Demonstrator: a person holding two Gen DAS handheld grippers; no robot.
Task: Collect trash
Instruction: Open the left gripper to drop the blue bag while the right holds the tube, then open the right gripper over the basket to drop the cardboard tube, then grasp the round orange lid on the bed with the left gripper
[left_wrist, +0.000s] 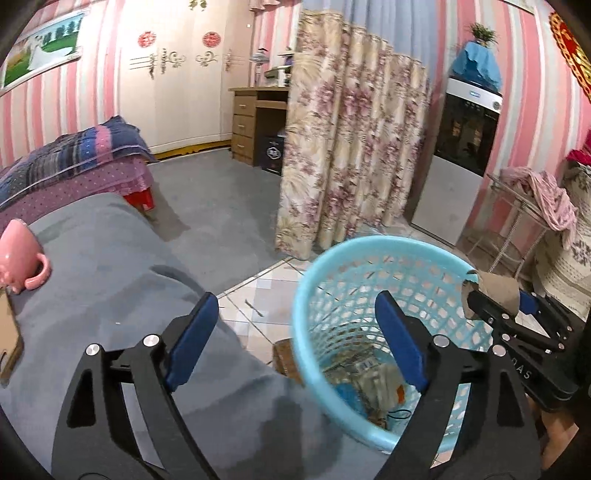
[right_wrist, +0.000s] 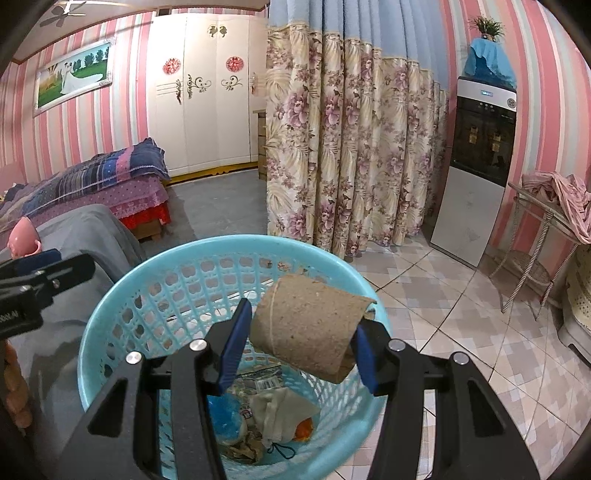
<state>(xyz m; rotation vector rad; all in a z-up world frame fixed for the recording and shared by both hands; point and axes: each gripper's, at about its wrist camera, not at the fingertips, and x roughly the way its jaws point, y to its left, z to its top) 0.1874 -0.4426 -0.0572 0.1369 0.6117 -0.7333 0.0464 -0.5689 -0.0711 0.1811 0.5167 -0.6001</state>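
A light blue plastic basket (right_wrist: 110, 314) stands on the tiled floor beside a grey-covered surface, with wrappers, crumpled paper and other trash (right_wrist: 273, 410) in its bottom. My right gripper (right_wrist: 301, 332) is shut on a brown cardboard tube (right_wrist: 310, 325), which hangs over the basket's mouth. In the left wrist view the same tube (left_wrist: 491, 291) shows at the basket's (left_wrist: 310, 280) far right rim. My left gripper (left_wrist: 295, 339) stands open with nothing between its fingers, one finger over the grey cover and the other over the basket.
A pink mug (left_wrist: 22, 262) sits on the grey cover (left_wrist: 110, 266) at the left. A floral curtain (left_wrist: 347, 140), a water dispenser (left_wrist: 461, 155) and a wire rack with pink cloth (right_wrist: 546, 229) stand behind the basket. A bed (right_wrist: 92, 181) lies far left.
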